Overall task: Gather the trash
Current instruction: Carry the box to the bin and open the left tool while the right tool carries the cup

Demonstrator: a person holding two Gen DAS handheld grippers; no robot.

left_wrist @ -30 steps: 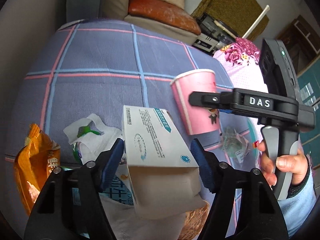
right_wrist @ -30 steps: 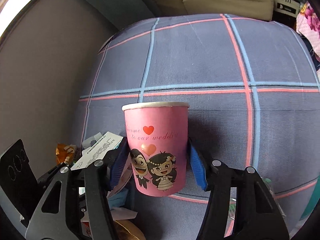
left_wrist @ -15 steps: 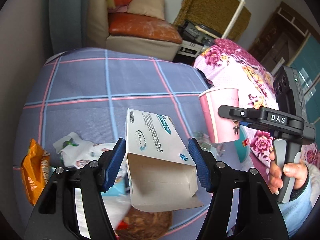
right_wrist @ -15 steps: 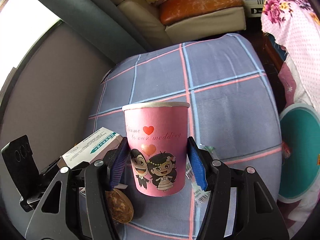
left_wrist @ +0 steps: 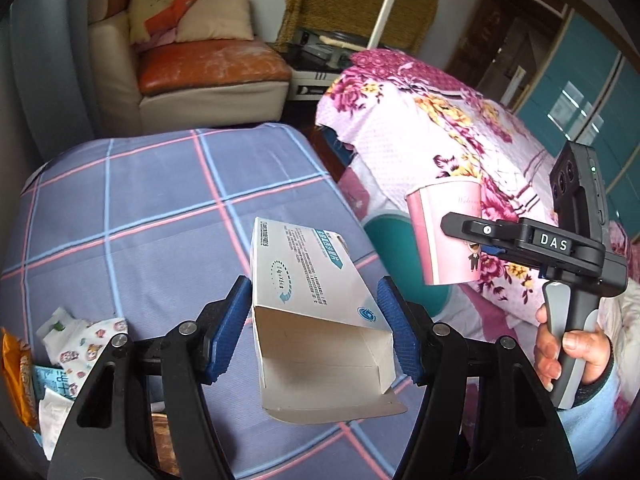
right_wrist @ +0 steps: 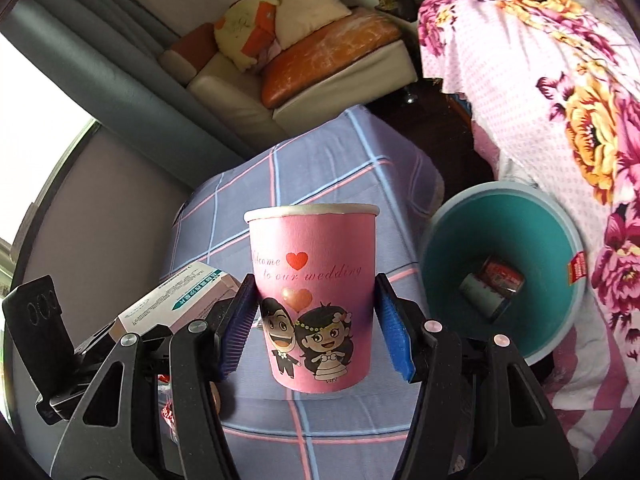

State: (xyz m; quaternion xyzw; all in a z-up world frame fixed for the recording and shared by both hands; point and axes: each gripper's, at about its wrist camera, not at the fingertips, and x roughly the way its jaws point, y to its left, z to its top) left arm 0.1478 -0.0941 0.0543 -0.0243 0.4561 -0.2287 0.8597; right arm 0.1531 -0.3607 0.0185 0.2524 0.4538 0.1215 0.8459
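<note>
My left gripper [left_wrist: 314, 326] is shut on an open white cardboard box [left_wrist: 316, 312] with teal print, held above the checked table. The box also shows in the right wrist view [right_wrist: 176, 300]. My right gripper [right_wrist: 316, 322] is shut on a pink paper cup [right_wrist: 316, 300] printed with a cartoon wedding couple, held upright in the air. In the left wrist view the cup [left_wrist: 444, 236] sits to the right, near the teal bin [left_wrist: 394, 232]. The teal bin [right_wrist: 456, 240] stands on the floor right of the cup, with a can [right_wrist: 502, 278] and another small piece of trash inside.
A blue checked cloth covers the table [left_wrist: 160, 220]. Wrappers and an orange snack bag [left_wrist: 16, 380] lie at its left edge. A bed with a pink floral cover [left_wrist: 440, 120] stands right. A sofa with cushions [left_wrist: 200, 72] stands behind.
Both grippers lifted and swung right with their loads, away from the table. The teal bin has come into full view beside the cup.
</note>
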